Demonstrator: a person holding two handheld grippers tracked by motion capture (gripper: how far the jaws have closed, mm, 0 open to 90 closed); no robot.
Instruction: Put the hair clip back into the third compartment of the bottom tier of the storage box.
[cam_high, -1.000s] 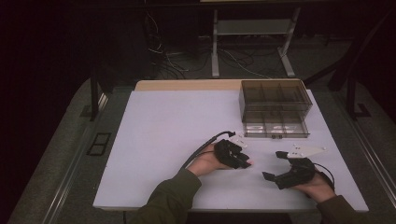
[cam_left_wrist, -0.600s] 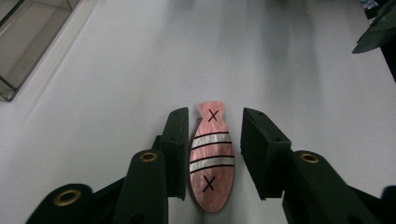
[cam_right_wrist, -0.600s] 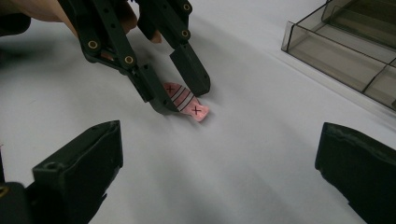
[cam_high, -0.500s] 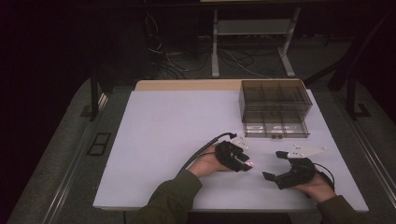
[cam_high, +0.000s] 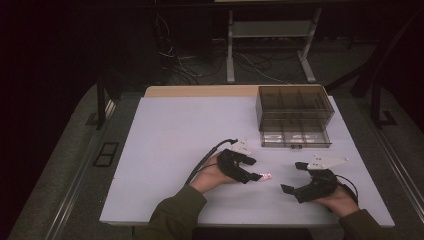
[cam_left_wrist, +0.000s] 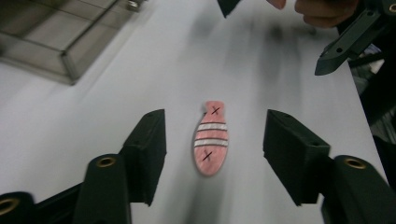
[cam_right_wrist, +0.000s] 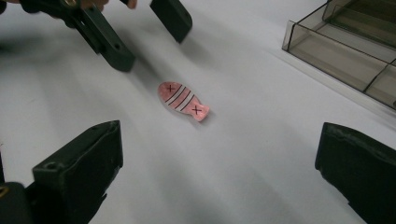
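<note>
A small pink fish-shaped piece (cam_left_wrist: 210, 138) with white stripes and two black crosses lies flat on the white surface (cam_high: 170, 145), free of everything, between the two hands and nearer the left one. The left gripper (cam_high: 253, 169) sits just beside it, and its jaws have just been opening: in the left gripper view they stand released on either side of the piece with bare surface showing between each pad and the pink edge, so nothing is grasped. In that view the fish's long axis runs straight away from the camera, along the line of the jaws, narrow tail end farthest off, so closing would take it across its short width. The right gripper (cam_high: 291, 176) waits farther off to the side, its jaws spread wide and holding nothing; in its own view the piece (cam_right_wrist: 183, 101) lies ahead of them, aslant, well short of its reach. A clear smoky compartment box (cam_high: 294, 116) stands at the far right of the surface, well apart from the fish, which looks like the likely destination. In the high view the piece (cam_high: 266, 176) is little more than a pale pink speck at the left jaws' tips. The box's contents are hard to make out; pale shapes show through its front wall but cannot be identified
</note>
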